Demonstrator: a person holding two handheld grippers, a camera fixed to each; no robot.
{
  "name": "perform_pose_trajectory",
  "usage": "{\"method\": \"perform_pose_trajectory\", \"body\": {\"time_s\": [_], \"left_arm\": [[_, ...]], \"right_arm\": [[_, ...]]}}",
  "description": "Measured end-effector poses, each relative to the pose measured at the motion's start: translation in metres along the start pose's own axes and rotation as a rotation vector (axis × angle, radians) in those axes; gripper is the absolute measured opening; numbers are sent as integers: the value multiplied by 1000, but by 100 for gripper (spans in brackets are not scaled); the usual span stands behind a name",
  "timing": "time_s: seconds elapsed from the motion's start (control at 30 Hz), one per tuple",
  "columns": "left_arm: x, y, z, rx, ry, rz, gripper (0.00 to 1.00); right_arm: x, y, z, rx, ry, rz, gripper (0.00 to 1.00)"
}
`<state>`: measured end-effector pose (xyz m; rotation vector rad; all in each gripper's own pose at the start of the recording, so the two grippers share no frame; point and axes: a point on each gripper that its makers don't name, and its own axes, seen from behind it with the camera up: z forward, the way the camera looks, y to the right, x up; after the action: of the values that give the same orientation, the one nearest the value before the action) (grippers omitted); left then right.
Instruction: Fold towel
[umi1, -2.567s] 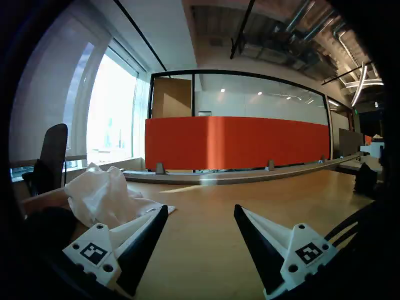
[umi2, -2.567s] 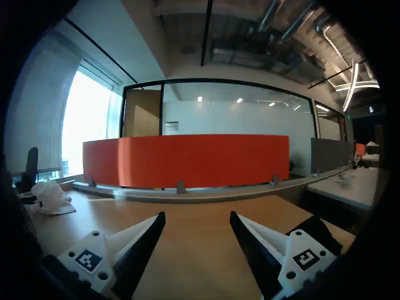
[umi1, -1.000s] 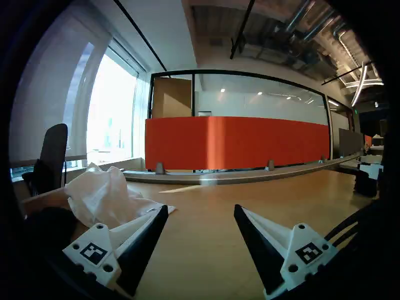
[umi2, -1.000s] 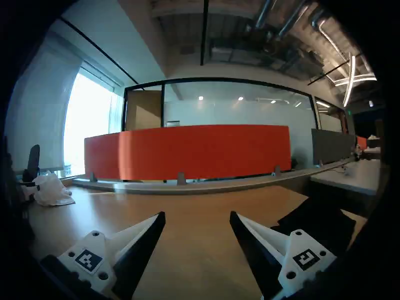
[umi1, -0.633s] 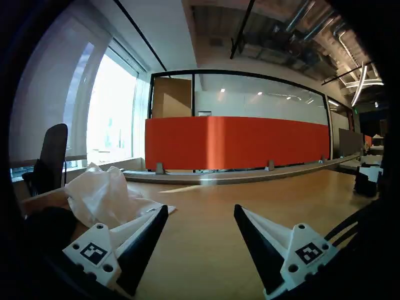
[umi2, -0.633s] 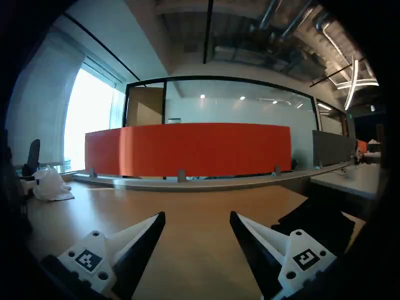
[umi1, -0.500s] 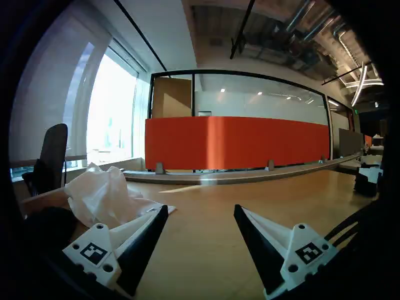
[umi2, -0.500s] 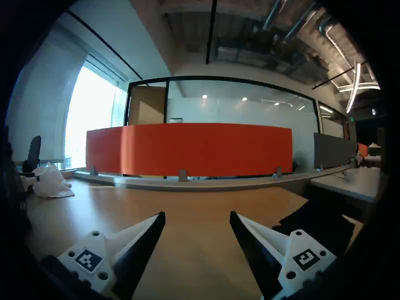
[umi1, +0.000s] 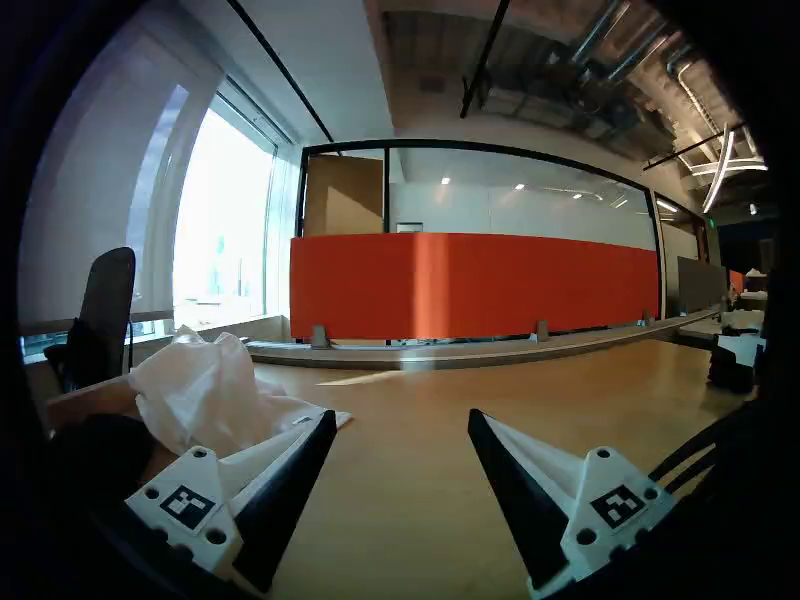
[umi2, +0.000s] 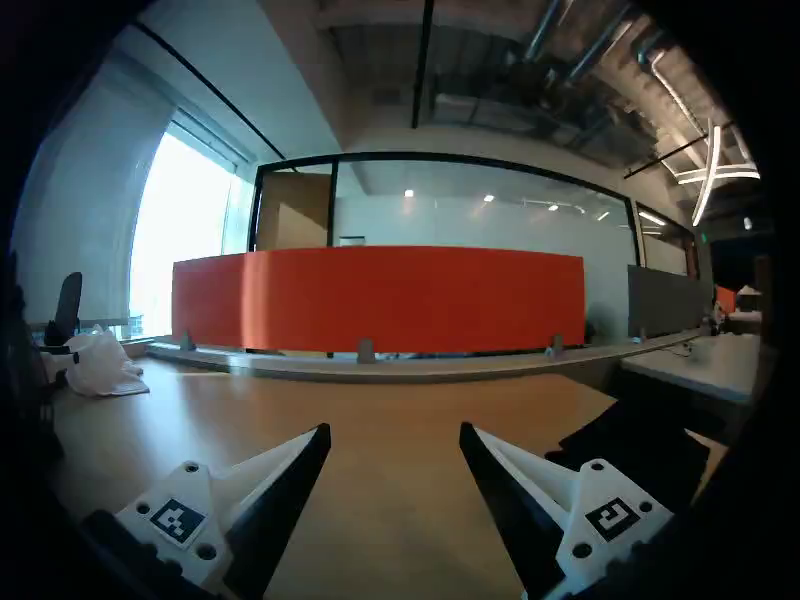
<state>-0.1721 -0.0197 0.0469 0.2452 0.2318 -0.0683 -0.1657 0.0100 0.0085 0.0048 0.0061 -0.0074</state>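
Left claw (umi1: 400, 411) is spread wide, gripping nothing, low over the wooden tabletop (umi1: 560, 380). The towel (umi1: 205, 390) is a crumpled white heap just beyond and left of its left finger (touching or not, can't tell). Right claw (umi2: 394, 426) is also wide, gripping nothing. From there the towel (umi2: 95, 365) sits well off to its left, on the tabletop. Orange partition (umi1: 470, 285) is straight ahead of both.
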Motion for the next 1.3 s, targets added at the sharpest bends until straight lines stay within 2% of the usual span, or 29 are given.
{"method": "perform_pose_trajectory", "body": {"time_s": [1.3], "left_arm": [[5, 0, -1, 0, -2, 0, 98]], "right_arm": [[-3, 0, 0, 0, -1, 1, 100]]}}
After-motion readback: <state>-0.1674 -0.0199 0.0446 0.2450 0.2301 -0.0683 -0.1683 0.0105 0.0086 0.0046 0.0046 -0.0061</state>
